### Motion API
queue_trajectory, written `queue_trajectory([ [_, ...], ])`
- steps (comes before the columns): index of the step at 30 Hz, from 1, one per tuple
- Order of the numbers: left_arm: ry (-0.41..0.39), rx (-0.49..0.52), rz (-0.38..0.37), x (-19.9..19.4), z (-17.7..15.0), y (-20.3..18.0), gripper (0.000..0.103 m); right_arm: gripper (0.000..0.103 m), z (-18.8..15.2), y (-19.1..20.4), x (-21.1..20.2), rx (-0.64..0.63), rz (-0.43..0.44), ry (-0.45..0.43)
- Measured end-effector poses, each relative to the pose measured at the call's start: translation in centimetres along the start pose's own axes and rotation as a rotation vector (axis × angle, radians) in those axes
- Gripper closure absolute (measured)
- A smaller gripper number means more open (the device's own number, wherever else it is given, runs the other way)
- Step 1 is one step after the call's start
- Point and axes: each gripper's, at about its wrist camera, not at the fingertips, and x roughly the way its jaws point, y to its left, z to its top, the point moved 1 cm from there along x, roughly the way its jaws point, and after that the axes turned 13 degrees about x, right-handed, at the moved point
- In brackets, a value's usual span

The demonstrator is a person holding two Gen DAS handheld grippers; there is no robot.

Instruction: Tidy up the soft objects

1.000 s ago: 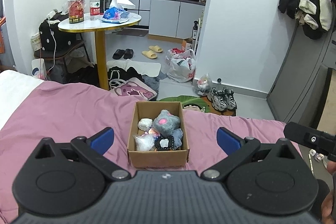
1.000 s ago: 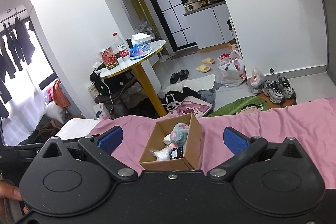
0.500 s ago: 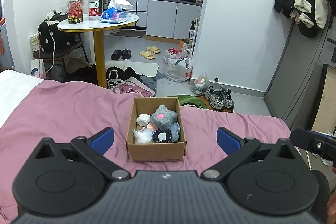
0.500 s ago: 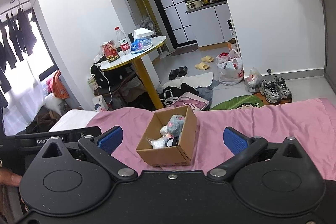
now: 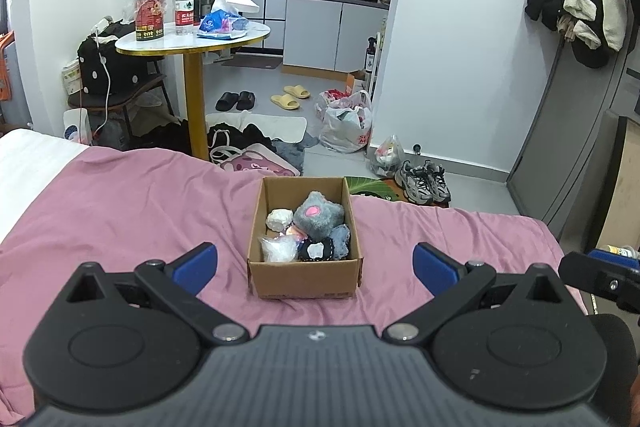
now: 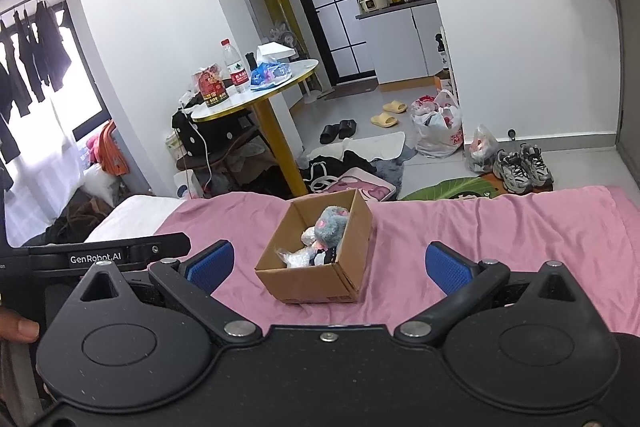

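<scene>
A small cardboard box stands on the pink bedsheet. Inside it lie a grey plush with a pink spot, a white ball, a clear crinkly bag and a black-and-white soft piece. My left gripper is open, held back from the box with nothing between its blue pads. In the right wrist view the same box and grey plush appear ahead. My right gripper is open and empty as well, also short of the box.
Beyond the bed's foot are a round table on a gold leg with a bottle and bags, clothes and bags on the floor, sneakers and slippers. The other gripper's body shows at left in the right wrist view.
Both grippers have drawn back and up from the box, which looks smaller and farther now. Both stay open. The box and its contents have not moved.
</scene>
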Motion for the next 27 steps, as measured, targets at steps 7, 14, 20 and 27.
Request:
queue_trajectory([
  [7, -0.002, 0.011, 0.0, 0.1, 0.2, -0.19, 0.0, 0.0, -0.2, -0.11, 0.17, -0.006, 0.001, 0.012],
  [14, 0.008, 0.005, -0.003, 0.33, 0.25, 0.26, 0.0, 0.0, -0.1, -0.02, 0.1, -0.004, -0.003, 0.017],
  [20, 0.011, 0.002, -0.002, 0.42, 0.14, 0.47, 0.0, 0.0, -0.19, -0.13, 0.14, -0.004, -0.003, 0.023],
  [27, 0.009, 0.002, -0.003, 0.42, 0.12, 0.44, 0.0, 0.0, -0.21, -0.05, 0.14, -0.003, -0.004, 0.023],
])
